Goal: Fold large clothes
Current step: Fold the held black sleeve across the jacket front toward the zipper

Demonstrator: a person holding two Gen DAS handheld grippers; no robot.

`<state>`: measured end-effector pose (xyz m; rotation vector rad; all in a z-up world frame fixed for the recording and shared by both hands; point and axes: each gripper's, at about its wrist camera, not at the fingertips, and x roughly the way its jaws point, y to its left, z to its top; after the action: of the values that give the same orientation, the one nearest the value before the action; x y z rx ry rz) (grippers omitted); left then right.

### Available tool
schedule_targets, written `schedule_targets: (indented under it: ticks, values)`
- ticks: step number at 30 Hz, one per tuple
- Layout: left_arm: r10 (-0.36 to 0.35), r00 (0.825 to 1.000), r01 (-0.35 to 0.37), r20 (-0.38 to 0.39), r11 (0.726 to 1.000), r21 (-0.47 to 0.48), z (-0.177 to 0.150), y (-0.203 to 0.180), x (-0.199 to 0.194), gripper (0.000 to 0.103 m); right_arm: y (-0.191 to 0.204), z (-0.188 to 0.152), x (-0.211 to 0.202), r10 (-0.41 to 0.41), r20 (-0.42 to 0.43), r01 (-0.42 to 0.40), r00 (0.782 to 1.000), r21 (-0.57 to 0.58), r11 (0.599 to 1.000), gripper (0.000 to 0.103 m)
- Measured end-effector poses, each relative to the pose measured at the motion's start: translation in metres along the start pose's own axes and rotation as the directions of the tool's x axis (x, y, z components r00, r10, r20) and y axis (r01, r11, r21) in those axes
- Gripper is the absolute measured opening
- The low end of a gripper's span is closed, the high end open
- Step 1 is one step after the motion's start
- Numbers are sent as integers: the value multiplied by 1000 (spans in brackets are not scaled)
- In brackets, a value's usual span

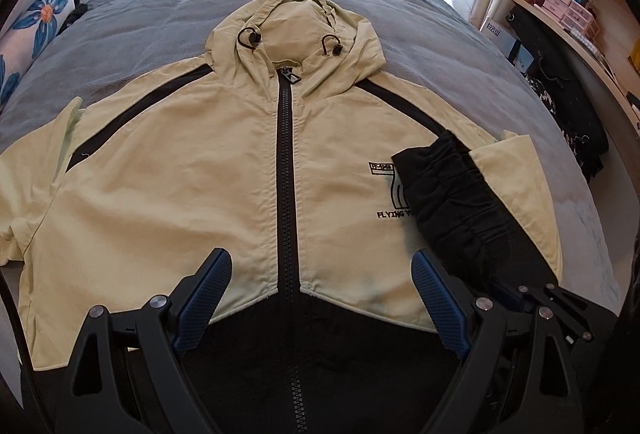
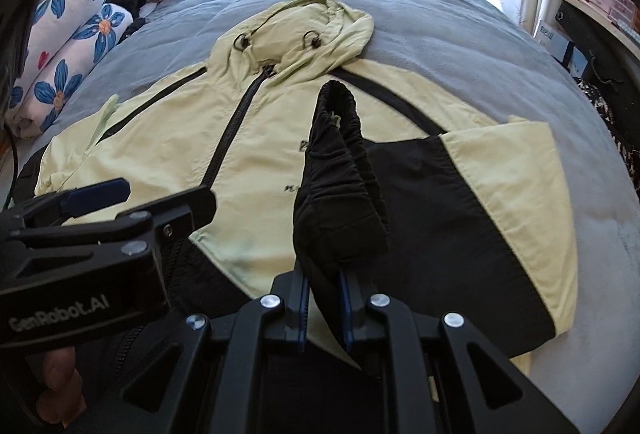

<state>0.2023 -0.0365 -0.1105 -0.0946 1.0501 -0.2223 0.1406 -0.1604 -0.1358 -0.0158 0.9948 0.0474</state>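
Now my right claw pinches the soft black elastic cuff of the limp pale-yellow hooded jacket, left claw spread wide, empty.

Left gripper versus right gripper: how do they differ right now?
The left gripper is open, its jaws spread wide with nothing between them; the right gripper is shut on the jacket's black sleeve cuff. The left hovers over the zipper near the hem, while the right holds its sleeve folded across the chest. Both have black frames with blue finger pads.
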Motion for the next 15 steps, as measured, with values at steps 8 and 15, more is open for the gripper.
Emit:
schedule_targets:
  ticks: [8, 15]
  values:
    - [-6, 1000, 6, -12, 1000, -1, -3, 3, -2, 90, -6, -12, -12, 30, 24, -31, 999, 55, 998, 43]
    - [-58, 998, 59, -35, 998, 5, -4, -6, 1, 90, -26, -30, -47, -7, 71, 1, 997, 89, 996, 44]
